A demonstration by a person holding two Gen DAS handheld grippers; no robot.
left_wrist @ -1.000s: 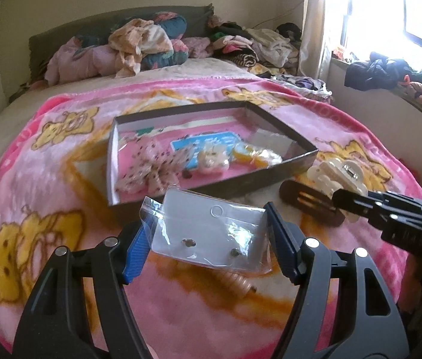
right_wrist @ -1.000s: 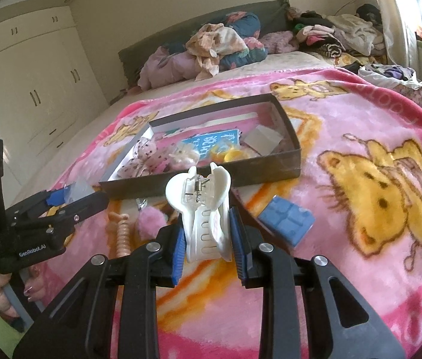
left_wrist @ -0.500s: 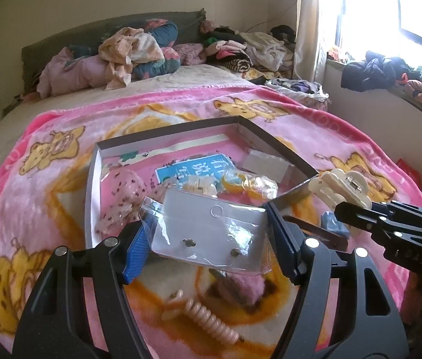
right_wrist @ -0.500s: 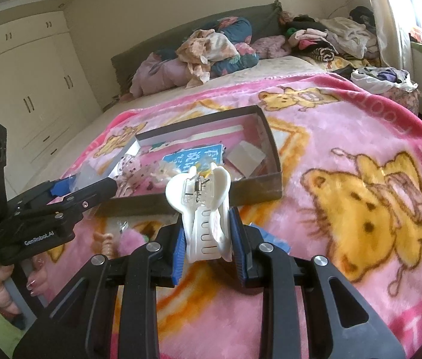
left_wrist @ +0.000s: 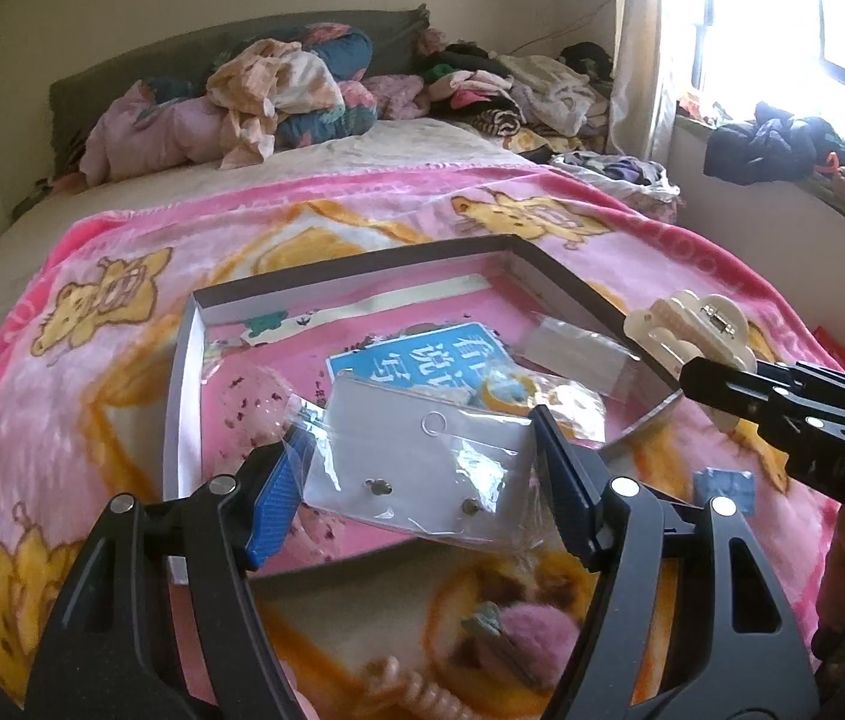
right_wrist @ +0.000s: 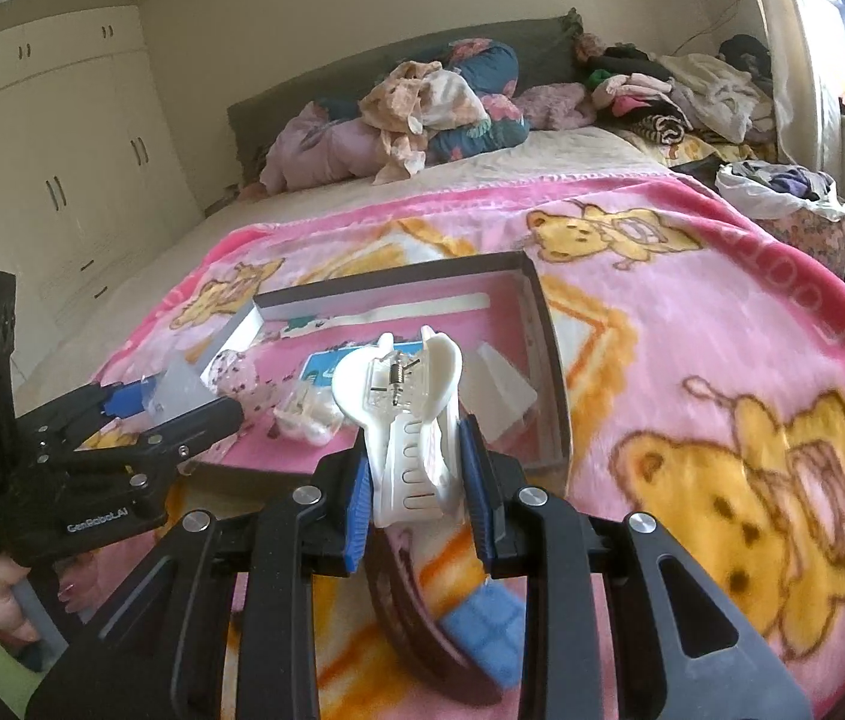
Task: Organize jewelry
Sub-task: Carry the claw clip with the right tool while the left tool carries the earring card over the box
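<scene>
The left gripper is holding a clear bag of earrings, its fingers clamped on the bag's two side edges. It is now hanging over the near side of the open box in the middle of the bed's pink blanket, where a second ago it was hanging short of the box. The right gripper is gripping a white hair claw, fingers pressing on both sides, and it too is closer to the box than before, at the near right corner. A blue card and small bags are lying inside the box.
</scene>
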